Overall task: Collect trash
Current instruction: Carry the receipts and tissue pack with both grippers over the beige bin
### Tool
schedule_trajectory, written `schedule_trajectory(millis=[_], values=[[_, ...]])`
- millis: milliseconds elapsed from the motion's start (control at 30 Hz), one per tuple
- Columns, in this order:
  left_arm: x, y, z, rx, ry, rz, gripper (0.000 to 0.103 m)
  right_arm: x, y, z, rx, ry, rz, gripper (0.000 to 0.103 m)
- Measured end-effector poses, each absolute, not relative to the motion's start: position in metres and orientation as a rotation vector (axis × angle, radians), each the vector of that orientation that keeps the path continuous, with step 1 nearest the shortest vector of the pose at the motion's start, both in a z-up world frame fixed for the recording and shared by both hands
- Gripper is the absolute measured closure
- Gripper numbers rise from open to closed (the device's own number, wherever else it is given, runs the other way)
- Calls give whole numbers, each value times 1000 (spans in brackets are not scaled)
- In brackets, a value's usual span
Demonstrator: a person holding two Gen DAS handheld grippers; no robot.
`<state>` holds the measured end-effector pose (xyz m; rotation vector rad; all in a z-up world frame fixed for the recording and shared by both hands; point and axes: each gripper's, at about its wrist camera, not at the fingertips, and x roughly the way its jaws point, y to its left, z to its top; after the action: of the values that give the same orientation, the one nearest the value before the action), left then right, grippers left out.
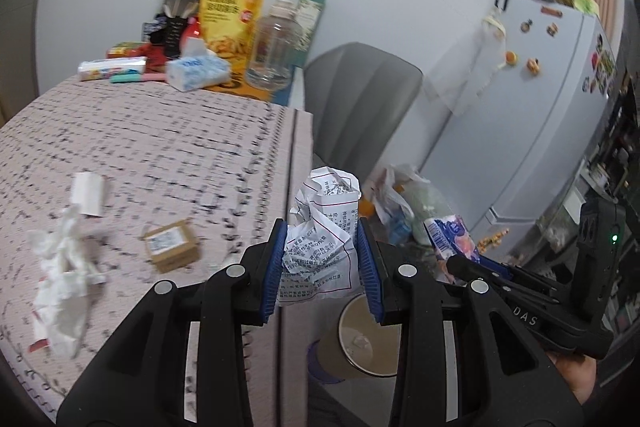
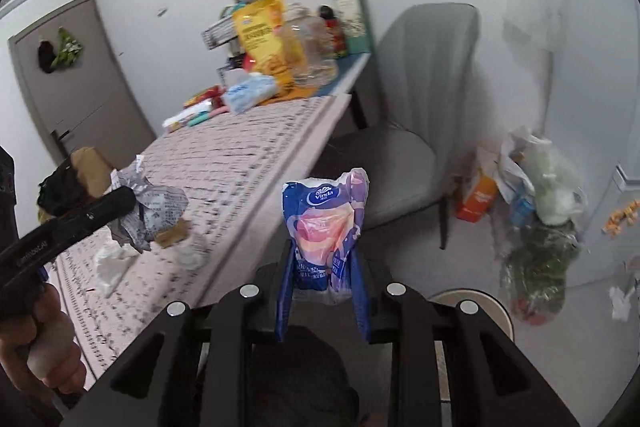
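This is a lived-in home, in its kitchen and dining corner. A desk covered with a pink patterned cloth (image 1: 160,147) carries groceries along its far edge by the white wall: a yellow snack bag (image 1: 230,15), a clear glass jar (image 1: 274,55) and a blue-and-white soft tissue pack (image 1: 198,69). A grey upholstered dining chair (image 1: 360,99) stands at the desk's right edge. Beyond it stands a pale fridge dotted with small magnets (image 1: 532,87), with filled plastic shopping bags (image 2: 540,183) on the floor near it.
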<state>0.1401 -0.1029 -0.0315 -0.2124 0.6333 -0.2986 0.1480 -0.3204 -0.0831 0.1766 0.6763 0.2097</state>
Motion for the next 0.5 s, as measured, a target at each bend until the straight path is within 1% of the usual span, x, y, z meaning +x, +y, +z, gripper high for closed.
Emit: schedule_trajectory(millis=[500], values=[[189, -184, -70, -160, 752, -394, 68, 162, -405, -147, 259, 773, 35, 77]])
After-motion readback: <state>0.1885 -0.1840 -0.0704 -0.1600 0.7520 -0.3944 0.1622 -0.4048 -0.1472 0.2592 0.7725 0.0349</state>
